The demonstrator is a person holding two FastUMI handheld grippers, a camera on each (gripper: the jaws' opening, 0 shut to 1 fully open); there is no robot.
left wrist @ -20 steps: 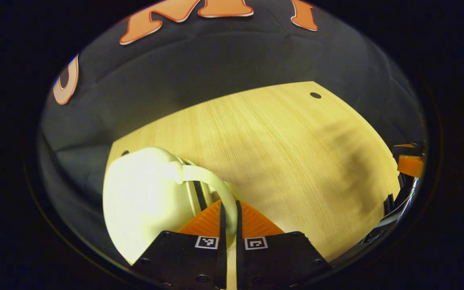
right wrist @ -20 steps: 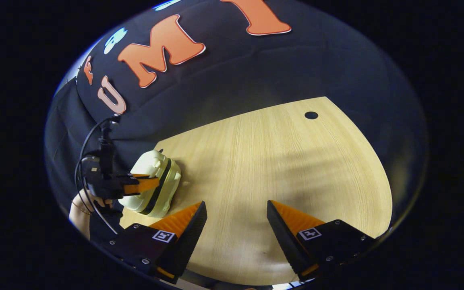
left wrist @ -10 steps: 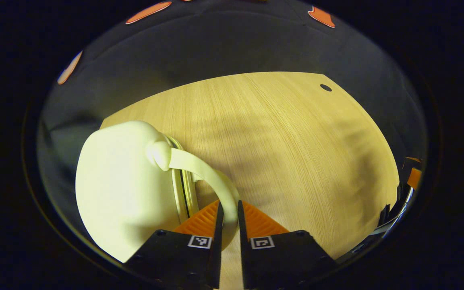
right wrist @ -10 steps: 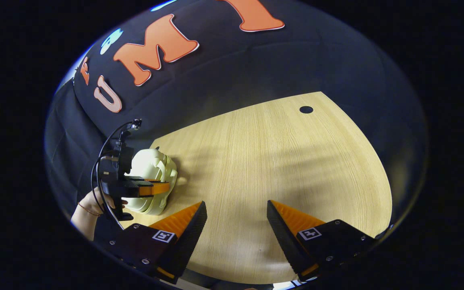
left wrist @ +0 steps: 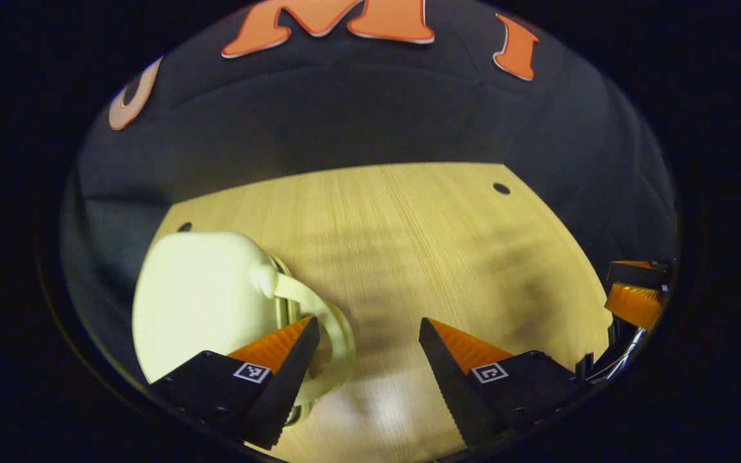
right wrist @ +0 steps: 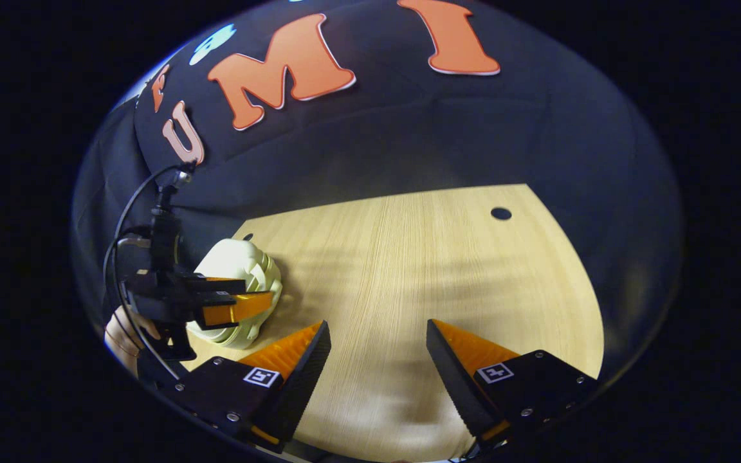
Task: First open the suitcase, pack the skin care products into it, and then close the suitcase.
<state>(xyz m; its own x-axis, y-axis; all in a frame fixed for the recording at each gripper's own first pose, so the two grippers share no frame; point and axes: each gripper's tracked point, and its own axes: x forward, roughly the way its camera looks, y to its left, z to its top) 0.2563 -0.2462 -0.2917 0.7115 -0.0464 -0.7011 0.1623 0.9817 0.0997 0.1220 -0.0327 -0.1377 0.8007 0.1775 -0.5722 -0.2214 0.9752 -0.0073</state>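
We are holding the left gripper (left wrist: 365,328) wide open over the table (left wrist: 409,244), its handle (left wrist: 319,308) lying loose by the near finger and the closed suitcase (left wrist: 197,296) standing just left of it. The right gripper (right wrist: 378,334) is hovering wide and empty. We judge the case set down; next we need to get it open.

We see the left tool (left wrist: 365,328) with its 2 fingers spread wide apart, gripping nothing. The right tool (right wrist: 378,331) is likewise spread wide, its 2 fingers apart and holding nothing. In the right gripper view, a hand (right wrist: 118,334) holds the left tool.
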